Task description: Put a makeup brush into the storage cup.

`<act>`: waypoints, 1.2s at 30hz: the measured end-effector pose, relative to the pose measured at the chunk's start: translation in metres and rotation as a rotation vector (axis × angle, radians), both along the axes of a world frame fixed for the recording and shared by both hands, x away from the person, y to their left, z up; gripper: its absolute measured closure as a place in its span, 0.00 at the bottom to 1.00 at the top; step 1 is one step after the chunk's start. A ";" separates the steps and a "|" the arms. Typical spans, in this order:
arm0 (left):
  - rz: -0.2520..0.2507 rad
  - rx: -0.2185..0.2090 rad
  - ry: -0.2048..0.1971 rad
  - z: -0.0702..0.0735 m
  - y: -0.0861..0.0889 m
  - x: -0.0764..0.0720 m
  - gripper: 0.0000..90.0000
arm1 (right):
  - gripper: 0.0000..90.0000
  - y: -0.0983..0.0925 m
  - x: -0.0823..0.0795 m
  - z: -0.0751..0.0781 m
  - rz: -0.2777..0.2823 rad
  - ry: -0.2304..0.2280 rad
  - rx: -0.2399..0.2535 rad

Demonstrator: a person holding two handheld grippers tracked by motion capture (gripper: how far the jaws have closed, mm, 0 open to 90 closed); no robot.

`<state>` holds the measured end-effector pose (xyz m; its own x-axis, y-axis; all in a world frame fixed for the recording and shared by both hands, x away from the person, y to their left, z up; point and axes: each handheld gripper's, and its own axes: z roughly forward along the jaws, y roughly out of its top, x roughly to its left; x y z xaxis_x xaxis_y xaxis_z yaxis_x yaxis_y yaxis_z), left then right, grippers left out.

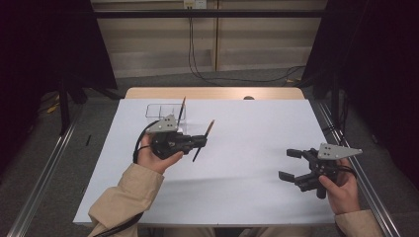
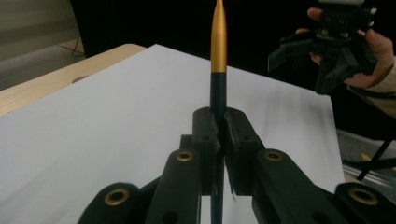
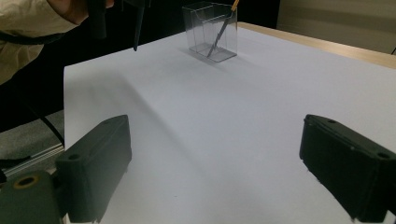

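Note:
My left gripper point(image 1: 201, 141) hovers over the white table top point(image 1: 247, 128), left of centre, shut on a dark pen point(image 1: 210, 127) with a gold end. In the left gripper view the pen point(image 2: 218, 46) stands upright between the closed jaws, gold end up. A clear plastic holder point(image 1: 164, 110) sits just behind that hand with a second pen point(image 1: 182, 107) leaning in it. My right gripper point(image 1: 287, 164) is held near the table's right edge, open, with nothing between its jaws. In the right gripper view the holder point(image 3: 210, 32) and its pen point(image 3: 222, 30) stand far ahead.
The table's wooden back edge point(image 1: 212, 93) shows beyond the white sheet. Metal rails point(image 1: 44, 173) run along both sides on the floor. Cables point(image 1: 197, 69) lie behind the table. Bare white surface stretches between the two hands.

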<state>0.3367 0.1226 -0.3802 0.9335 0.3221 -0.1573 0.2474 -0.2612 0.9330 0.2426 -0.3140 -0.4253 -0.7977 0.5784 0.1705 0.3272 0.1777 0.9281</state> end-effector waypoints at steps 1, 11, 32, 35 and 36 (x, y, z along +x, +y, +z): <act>0.009 -0.008 -0.001 0.000 0.000 0.000 0.93 | 0.10 0.000 0.000 0.000 0.001 0.000 0.002; 0.084 -0.134 -0.014 -0.002 0.004 0.003 0.93 | 0.10 -0.001 0.000 0.000 -0.001 -0.006 0.003; 0.172 -0.180 -0.028 0.003 0.017 0.019 0.93 | 0.10 -0.002 -0.001 0.002 0.002 -0.013 0.011; 0.193 -0.180 -0.029 0.005 0.019 0.023 0.93 | 0.10 -0.001 -0.001 0.002 0.007 -0.014 0.014; 0.201 -0.184 -0.032 0.005 0.020 0.025 0.93 | 0.10 -0.001 -0.001 0.002 0.009 -0.016 0.017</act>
<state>0.3615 0.1425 -0.3749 0.8591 0.4703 -0.2017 0.2468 -0.0354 0.9684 0.2414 -0.3152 -0.4236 -0.8055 0.5684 0.1675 0.3108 0.1647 0.9361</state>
